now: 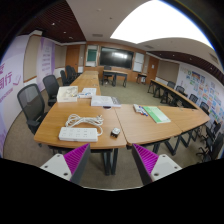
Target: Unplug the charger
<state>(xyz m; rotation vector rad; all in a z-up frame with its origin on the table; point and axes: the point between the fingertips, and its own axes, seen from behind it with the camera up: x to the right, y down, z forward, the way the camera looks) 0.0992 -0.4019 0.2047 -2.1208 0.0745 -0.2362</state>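
A white power strip (pixel 78 133) lies near the front edge of the wooden table (pixel 140 125), with a coiled white cable (pixel 86 120) just behind it. A small dark object (pixel 115 131), maybe the charger, lies to the right of the strip. My gripper (pixel 111 160) is open and empty, its magenta pads (pixel 75 160) spread wide. It hovers well short of the table, with floor showing between the fingers. I cannot tell whether anything is plugged into the strip.
A white box (pixel 67 94) and papers (pixel 103 101) lie farther back on the table. A green book (pixel 157 116) lies at the right. Black office chairs (pixel 32 103) line the left side. More tables and chairs stand beyond.
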